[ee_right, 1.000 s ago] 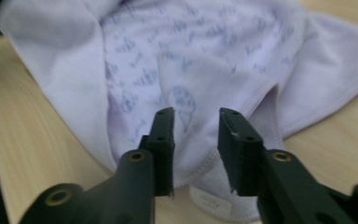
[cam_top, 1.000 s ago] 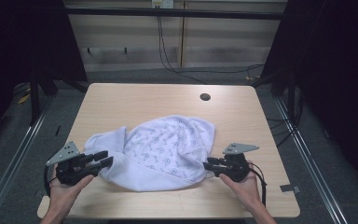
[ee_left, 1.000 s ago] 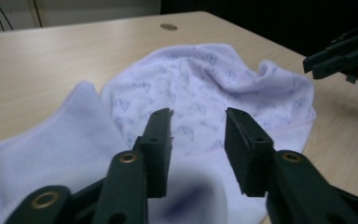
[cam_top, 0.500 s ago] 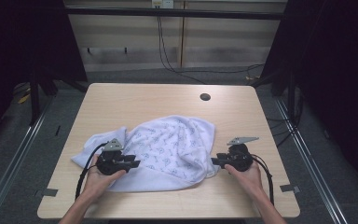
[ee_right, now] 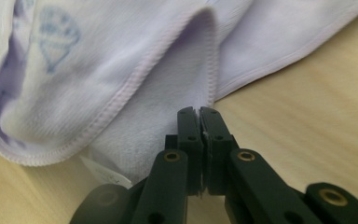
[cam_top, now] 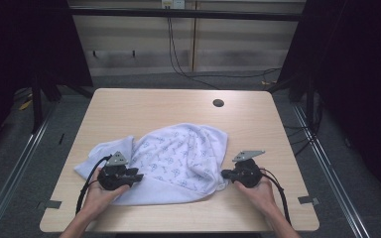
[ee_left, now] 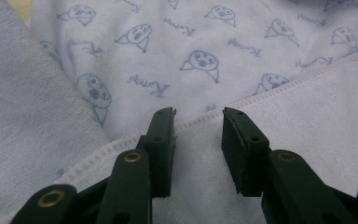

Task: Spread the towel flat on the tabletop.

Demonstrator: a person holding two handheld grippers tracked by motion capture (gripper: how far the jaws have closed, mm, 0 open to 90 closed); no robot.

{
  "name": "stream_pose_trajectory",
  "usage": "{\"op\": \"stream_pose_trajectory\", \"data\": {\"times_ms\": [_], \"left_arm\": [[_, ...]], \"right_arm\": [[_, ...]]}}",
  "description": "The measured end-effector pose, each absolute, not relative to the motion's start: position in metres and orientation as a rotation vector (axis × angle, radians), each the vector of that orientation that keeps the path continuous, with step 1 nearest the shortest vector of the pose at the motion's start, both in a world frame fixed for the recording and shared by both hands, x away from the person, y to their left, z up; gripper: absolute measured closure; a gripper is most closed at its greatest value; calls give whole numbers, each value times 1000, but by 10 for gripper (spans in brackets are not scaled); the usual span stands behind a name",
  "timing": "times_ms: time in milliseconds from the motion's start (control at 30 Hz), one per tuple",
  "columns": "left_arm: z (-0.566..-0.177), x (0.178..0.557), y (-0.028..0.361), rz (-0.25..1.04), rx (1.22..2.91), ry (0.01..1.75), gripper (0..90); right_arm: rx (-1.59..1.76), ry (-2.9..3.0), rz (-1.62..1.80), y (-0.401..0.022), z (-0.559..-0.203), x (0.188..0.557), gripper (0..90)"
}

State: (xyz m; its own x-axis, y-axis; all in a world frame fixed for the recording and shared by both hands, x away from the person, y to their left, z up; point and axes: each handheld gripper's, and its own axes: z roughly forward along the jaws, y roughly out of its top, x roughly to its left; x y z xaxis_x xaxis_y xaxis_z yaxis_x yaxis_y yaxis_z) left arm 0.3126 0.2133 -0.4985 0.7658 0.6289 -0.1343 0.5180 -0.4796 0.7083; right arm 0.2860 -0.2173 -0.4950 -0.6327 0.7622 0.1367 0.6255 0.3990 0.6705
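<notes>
A white cloth printed with small blue figures lies crumpled on the wooden table. My left gripper rests on the cloth's front left part. In the left gripper view its jaws stand apart over the stitched hem of the cloth, with plain towelling under them, and the left gripper is open. My right gripper is at the cloth's front right edge. Its jaws have just closed, and in the right gripper view the right gripper is shut on the cloth's hemmed edge.
A small round hole sits near the table's far edge. Bare wood shows behind the cloth and along the right side. A small white tag hangs at the cloth's edge. Dark frame posts and cables stand beyond the table.
My left gripper has moved right from the table's left edge onto the cloth and then held still. The right hand has barely shifted at the cloth's right edge.
</notes>
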Motion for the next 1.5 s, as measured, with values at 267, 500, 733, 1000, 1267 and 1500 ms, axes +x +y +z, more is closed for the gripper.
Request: {"op": "stream_pose_trajectory", "data": {"times_ms": [267, 500, 733, 1000, 1267, 1500], "left_arm": [[-496, 304, 221, 200, 2207, 885, 649], [-492, 295, 231, 223, 2205, 963, 657], [-490, 295, 233, 204, 2192, 954, 643], [-483, 310, 217, 180, 2219, 903, 632], [-491, 308, 218, 180, 2261, 892, 626], [-491, 302, 227, 190, 2263, 889, 634]], "right_arm": [[1303, 2148, 1257, -279, -445, 286, 875], [1224, 2149, 1289, -297, -431, 242, 867], [1253, 2318, 1254, -289, -459, 209, 658], [1329, 2288, 1234, -277, -459, 256, 687], [1380, 2333, 931, -256, -493, 305, 601], [1263, 2367, 840, -244, -494, 314, 876]]}}
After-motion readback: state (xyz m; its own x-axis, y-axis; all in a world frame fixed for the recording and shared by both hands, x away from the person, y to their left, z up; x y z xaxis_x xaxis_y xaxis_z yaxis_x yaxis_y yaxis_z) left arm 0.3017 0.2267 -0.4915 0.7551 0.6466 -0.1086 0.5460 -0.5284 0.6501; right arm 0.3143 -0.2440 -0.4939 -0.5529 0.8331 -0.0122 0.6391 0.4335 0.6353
